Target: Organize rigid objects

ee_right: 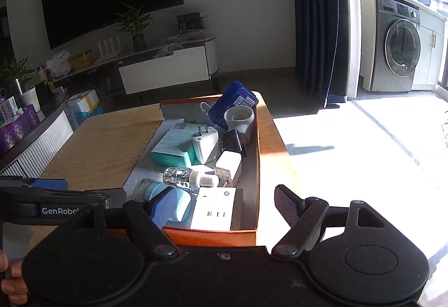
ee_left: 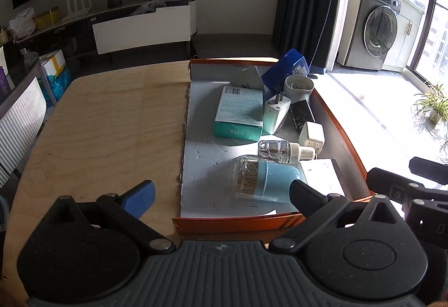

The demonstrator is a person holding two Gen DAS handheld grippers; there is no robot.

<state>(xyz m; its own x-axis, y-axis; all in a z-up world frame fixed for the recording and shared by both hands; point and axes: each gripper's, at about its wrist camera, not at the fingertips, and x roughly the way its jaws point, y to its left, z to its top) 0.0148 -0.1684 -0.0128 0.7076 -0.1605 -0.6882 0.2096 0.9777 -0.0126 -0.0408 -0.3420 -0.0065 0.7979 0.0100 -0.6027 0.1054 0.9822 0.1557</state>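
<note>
An orange-walled cardboard box (ee_left: 238, 223) on the wooden table (ee_left: 106, 125) holds several items. Among them are a toothpick jar with a pale blue cap (ee_left: 263, 181), a small clear bottle (ee_left: 282, 151), a teal carton (ee_left: 239, 111), a white charger (ee_left: 275, 111), a grey cup (ee_left: 298, 87) and a blue case (ee_left: 285, 69). My left gripper (ee_left: 221, 195) is open over the box's near left corner, holding nothing. My right gripper (ee_right: 225, 206) is open above the box's near end, over a white flat pack (ee_right: 215, 211). Its blue pad (ee_right: 165, 209) overlaps the jar (ee_right: 156, 192) in the picture.
A ribbed chair back (ee_left: 19, 116) stands at the table's left edge. Beyond the table are a low TV cabinet (ee_left: 140, 29) and a washing machine (ee_left: 380, 29). Sunlit floor (ee_right: 364, 139) lies right of the table. A person's fingers (ee_right: 8, 279) show at the lower left.
</note>
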